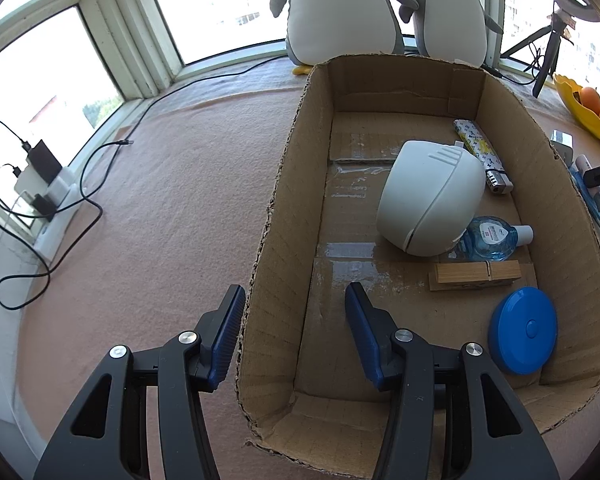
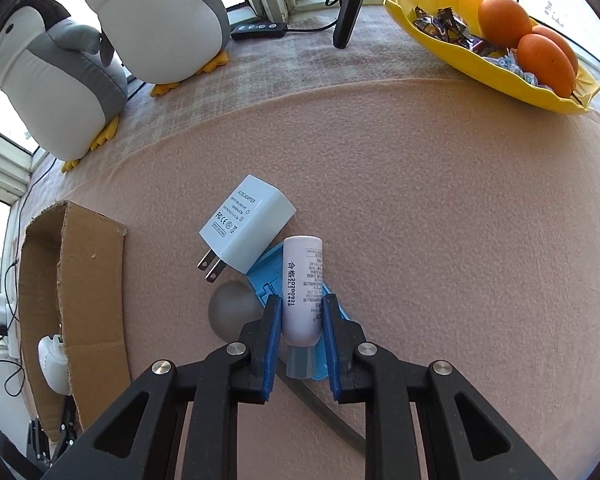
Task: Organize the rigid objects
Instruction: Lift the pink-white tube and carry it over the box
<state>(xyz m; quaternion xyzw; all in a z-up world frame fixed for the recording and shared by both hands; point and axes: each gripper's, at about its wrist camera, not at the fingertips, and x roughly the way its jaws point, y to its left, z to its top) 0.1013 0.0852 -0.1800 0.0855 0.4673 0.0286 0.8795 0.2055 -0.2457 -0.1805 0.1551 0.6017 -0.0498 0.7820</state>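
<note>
Two hand-held grippers are in view. The right hand-held gripper (image 2: 300, 320) has its blue pads pressed against both sides of a white tube (image 2: 303, 288) with a grey cap, printed "20200921" beside Chinese characters; the tube lies on a blue flat piece (image 2: 270, 270) on the pink-covered bench (image 2: 440, 220). Just beside it lies a white plug (image 2: 247, 225) labelled "AC/DC ADAPTER" with an FC mark. The left hand-held gripper (image 1: 296, 320) straddles the near left wall of the cardboard box (image 1: 284, 216), one pad outside and one inside, a clear gap showing between pads and wall. Inside the box sit a white rounded device (image 1: 430, 200), a blue clear bottle (image 1: 486, 240), a wooden clip (image 1: 474, 276), a blue disc (image 1: 524, 330) and a patterned lighter (image 1: 482, 154).
</note>
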